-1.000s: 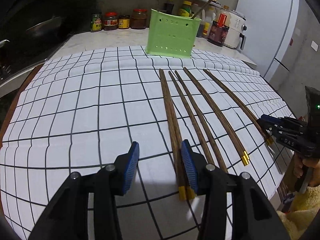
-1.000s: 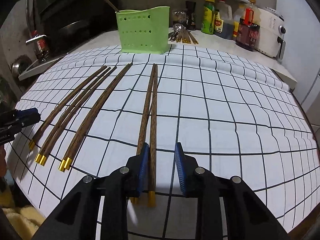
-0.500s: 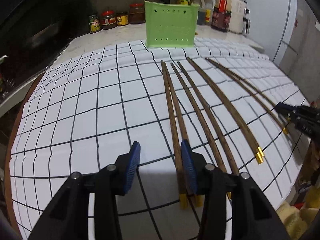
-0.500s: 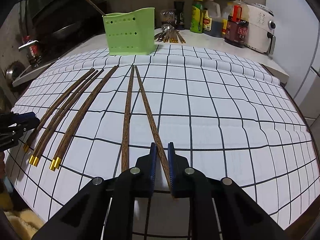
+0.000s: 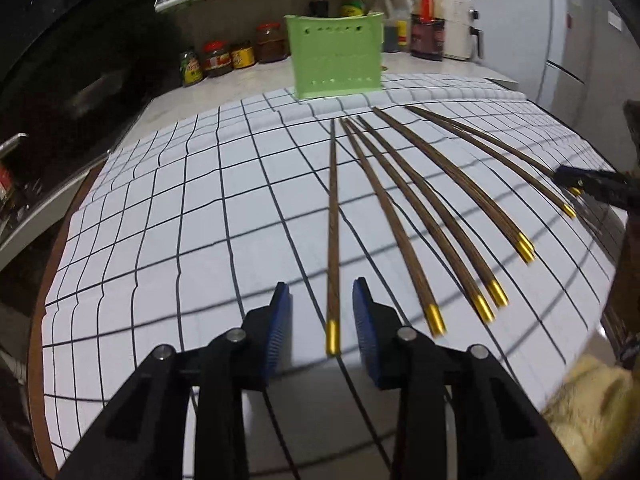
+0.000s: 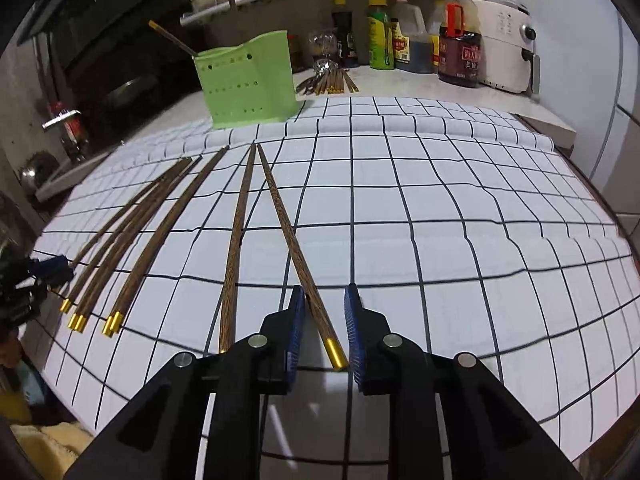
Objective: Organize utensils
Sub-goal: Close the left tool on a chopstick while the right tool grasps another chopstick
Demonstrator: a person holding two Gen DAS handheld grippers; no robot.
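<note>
Several brown chopsticks with gold ends lie on a white grid-patterned cloth (image 5: 160,240). My left gripper (image 5: 320,332) is open, its blue pads on either side of the gold end of the leftmost chopstick (image 5: 333,232), not touching it. My right gripper (image 6: 324,332) is open around the gold end of the rightmost chopstick (image 6: 296,252), which lies angled away from its neighbour (image 6: 236,240). A green utensil holder (image 5: 336,56) stands at the cloth's far edge; it also shows in the right wrist view (image 6: 248,80) with a chopstick standing in it.
Sauce bottles and jars (image 6: 456,52) and a white appliance (image 6: 508,56) line the back of the counter. More utensils (image 6: 328,82) lie beside the holder. A sink tap (image 6: 60,118) is at the left. A yellow towel (image 5: 592,412) is at the near edge.
The right gripper shut on the rightmost chopstick, swung its end to the right, and has now opened. The left gripper shifted so the leftmost chopstick lies between its pads, apart from its pair.
</note>
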